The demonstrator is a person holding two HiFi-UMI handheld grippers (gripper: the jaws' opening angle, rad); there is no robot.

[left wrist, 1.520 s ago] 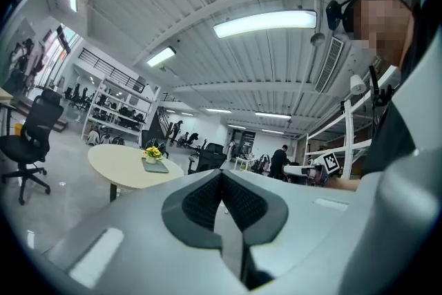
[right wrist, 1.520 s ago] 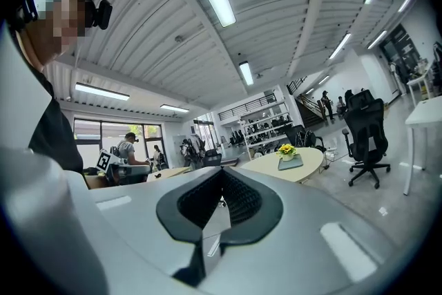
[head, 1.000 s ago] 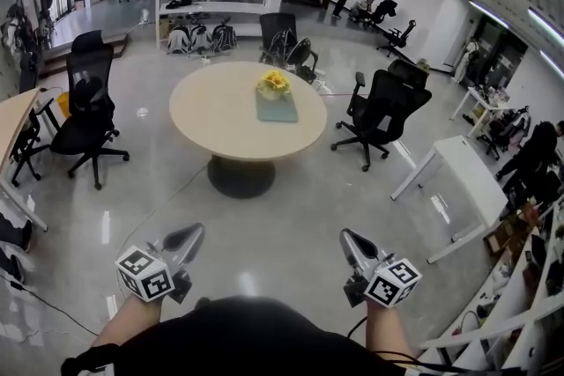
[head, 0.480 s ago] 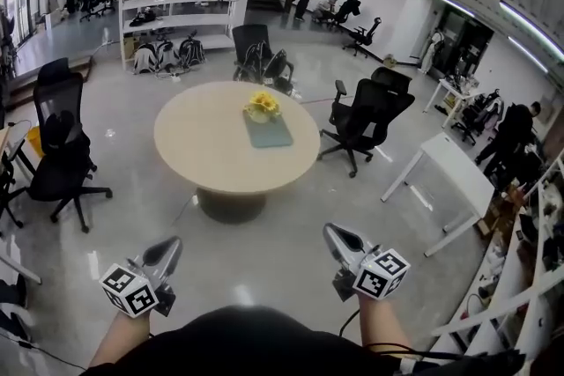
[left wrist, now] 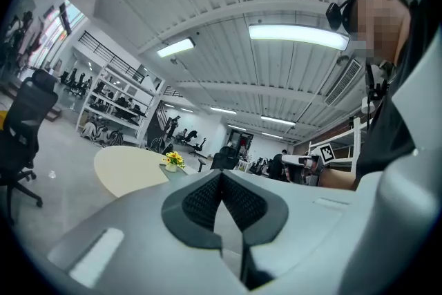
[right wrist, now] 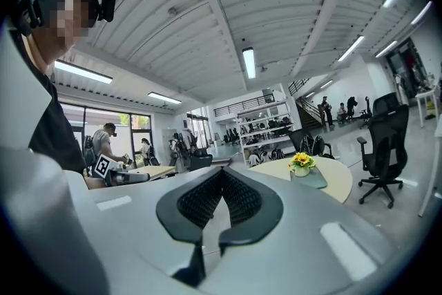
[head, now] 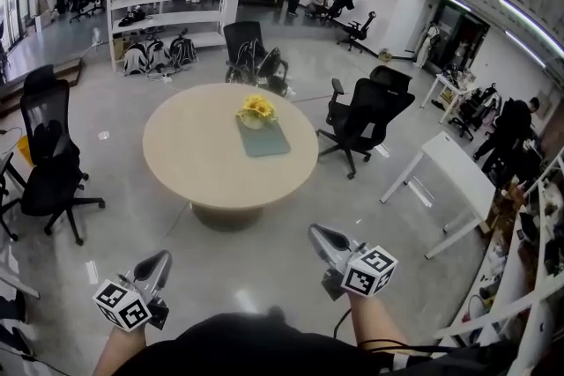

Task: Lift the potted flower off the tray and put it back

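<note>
A small pot of yellow flowers (head: 256, 110) stands at the far end of a grey-green tray (head: 264, 140) on a round beige table (head: 203, 163). The table is some way ahead of me across the floor. My left gripper (head: 161, 258) and right gripper (head: 315, 232) are held low in front of my body, both far from the table, both shut and holding nothing. The left gripper view has its shut tips (left wrist: 221, 175) with the flowers (left wrist: 173, 160) small in the distance. From the right gripper (right wrist: 222, 171), flowers (right wrist: 301, 162) and tray (right wrist: 315, 180) lie ahead to the right.
Black office chairs stand left (head: 46, 156), right (head: 363, 114) and behind (head: 247, 44) the table. A white desk (head: 451, 176) is on the right, with a person (head: 511, 129) beyond it. White shelving (head: 163, 4) fills the back. Shiny floor lies between me and the table.
The table with the flower has come nearer in the head view, and the room has shifted. Both grippers have travelled forward with me, still shut, sitting lower and further left in the picture.
</note>
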